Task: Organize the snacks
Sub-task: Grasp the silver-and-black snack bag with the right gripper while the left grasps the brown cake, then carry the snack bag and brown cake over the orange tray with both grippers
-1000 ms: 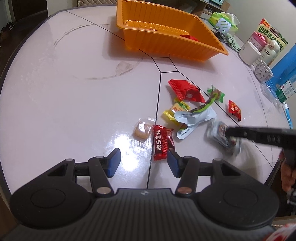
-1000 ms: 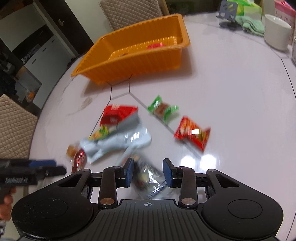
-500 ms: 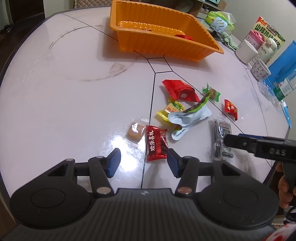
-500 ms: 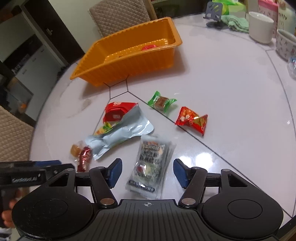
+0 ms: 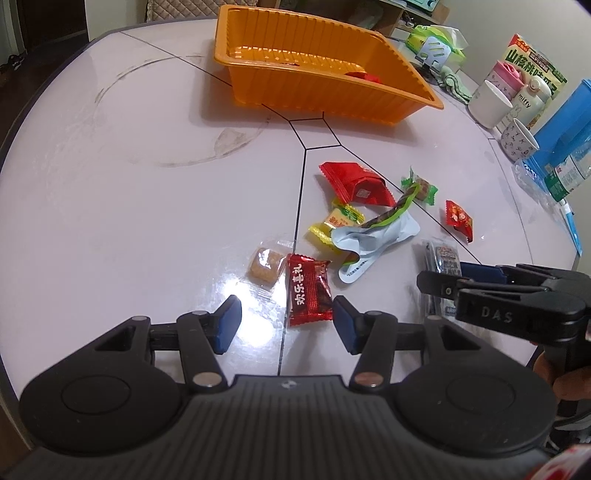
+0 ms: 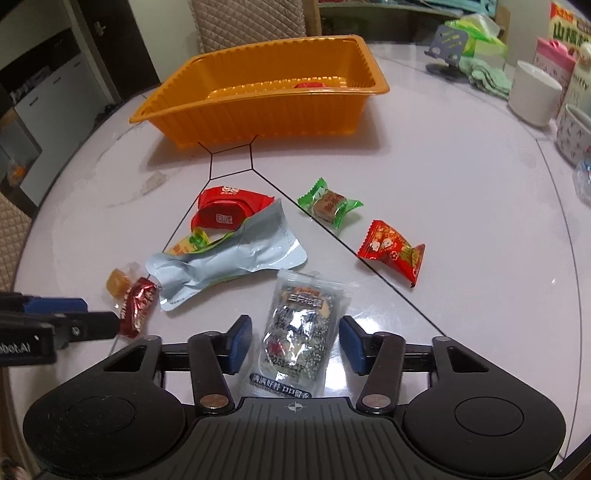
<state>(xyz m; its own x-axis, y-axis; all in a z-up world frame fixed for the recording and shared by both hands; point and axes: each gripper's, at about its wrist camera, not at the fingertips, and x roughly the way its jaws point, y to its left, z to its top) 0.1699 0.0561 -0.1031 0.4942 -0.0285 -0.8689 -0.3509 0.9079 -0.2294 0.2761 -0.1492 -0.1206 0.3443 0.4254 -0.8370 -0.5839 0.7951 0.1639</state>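
Observation:
My left gripper (image 5: pixel 287 323) is open, its pads either side of a dark red candy packet (image 5: pixel 308 291) on the white table. My right gripper (image 6: pixel 295 345) is open around a clear silver snack pack (image 6: pixel 301 332) that lies flat. An orange tray (image 5: pixel 369 99) stands at the far side with one red snack (image 6: pixel 312 85) in it. Loose on the table are a red packet (image 6: pixel 225 210), a torn grey wrapper (image 6: pixel 229 260), a green candy (image 6: pixel 328 203), a red-and-gold candy (image 6: pixel 393 251), a yellow sachet (image 5: pixel 338 221) and a clear-wrapped biscuit (image 5: pixel 264 266).
Mugs (image 5: pixel 489 103), a pink cup (image 5: pixel 506 75), a snack box (image 5: pixel 535 62), a blue box (image 5: pixel 565 125) and a bottle (image 5: pixel 565 173) crowd the right edge. A phone stand (image 6: pixel 447 48) and green cloth (image 6: pixel 491 79) sit behind the tray. A chair (image 6: pixel 243 22) stands beyond.
My right gripper has opened and let go of the silver snack pack, which now lies on the table between its fingers. My left gripper has edged forward around the dark red packet.

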